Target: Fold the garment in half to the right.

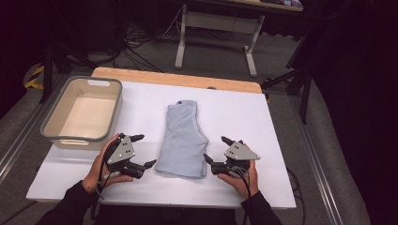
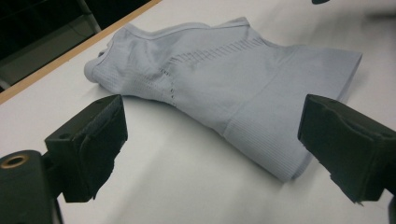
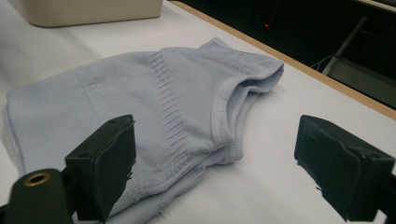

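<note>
hands flank folded top point(image 1: 182, 140), left tongs point(image 1: 142, 151) and right tongs point(image 1: 217, 150) agape.

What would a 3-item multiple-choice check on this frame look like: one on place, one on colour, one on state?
1. Where is the bin?
A. left of the folded top
B. right of it
C. on it

2. What colour is the top?
A. red
B. pale blue
C. black

3. How do the left gripper and right gripper stand?
A. both shut on the top
B. one open
C. both open, holding nothing

Key: 1 A, the bin sits at the table's left edge; 2 B, visible in every view; 3 C, jaws spread either side, off the cloth.
</note>
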Demonstrator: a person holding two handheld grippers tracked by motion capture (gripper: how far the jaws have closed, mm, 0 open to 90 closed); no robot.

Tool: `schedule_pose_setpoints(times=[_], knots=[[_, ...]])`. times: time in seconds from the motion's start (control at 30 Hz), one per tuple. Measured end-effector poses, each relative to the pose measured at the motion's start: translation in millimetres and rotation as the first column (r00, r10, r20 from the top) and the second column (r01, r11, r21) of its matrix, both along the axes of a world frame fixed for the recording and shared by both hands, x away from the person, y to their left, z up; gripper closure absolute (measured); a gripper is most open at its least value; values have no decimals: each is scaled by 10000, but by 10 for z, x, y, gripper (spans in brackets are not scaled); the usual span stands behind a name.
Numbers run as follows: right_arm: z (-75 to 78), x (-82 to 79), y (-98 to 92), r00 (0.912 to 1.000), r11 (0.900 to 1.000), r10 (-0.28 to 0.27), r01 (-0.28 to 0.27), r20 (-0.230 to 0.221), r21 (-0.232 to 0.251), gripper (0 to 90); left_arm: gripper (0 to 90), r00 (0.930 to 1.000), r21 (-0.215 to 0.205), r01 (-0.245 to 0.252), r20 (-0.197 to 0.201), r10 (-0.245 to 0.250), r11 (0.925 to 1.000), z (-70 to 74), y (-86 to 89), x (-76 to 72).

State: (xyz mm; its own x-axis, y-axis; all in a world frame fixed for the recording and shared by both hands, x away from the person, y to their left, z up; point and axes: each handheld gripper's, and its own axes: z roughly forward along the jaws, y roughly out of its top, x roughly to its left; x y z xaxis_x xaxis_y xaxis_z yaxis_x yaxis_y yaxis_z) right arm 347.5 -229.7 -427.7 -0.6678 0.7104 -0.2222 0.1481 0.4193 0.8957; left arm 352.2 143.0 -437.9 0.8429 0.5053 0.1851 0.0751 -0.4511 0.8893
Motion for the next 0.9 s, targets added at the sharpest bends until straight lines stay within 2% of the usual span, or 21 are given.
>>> schedule_pose_setpoints(times=[0.1, 0.2, 0.3, 0.53, 0.67, 0.8, 0.9], knots=[[5, -5, -13, 10000, 10000, -41, 41, 74, -53, 134, 89, 10000, 102, -75, 31, 75, 9999, -12, 39, -14], [2, -5, -31, 9999, 9999, -46, 47, 134, -116, 150, 88, 9998, 11, -210, -22, 210, 9998, -21, 89, -27], [-15, 15, -38, 9996, 9988, -252, 257, 128, -428, 149, 87, 9995, 3, -312, -11, 312, 9995, -28, 142, -43], [-16, 73, -67, 9996, 9993, -253, 251, -78, -276, 162, 86, 9995, 58, -323, -58, 324, 9995, -60, 212, -105], [-7, 119, -66, 9995, 9993, -257, 252, -185, -281, 169, 84, 9984, 190, -527, -216, 531, 9984, -101, 276, -148], [-16, 287, -40, 9960, 9991, -363, 345, -817, -239, 159, 84, 9963, 276, -796, -305, 804, 9964, -129, 350, -193], [-5, 416, -12, 9907, 9994, -358, 359, -1312, -18, 157, 84, 9944, 172, -984, -360, 990, 9950, -131, 420, -234]])
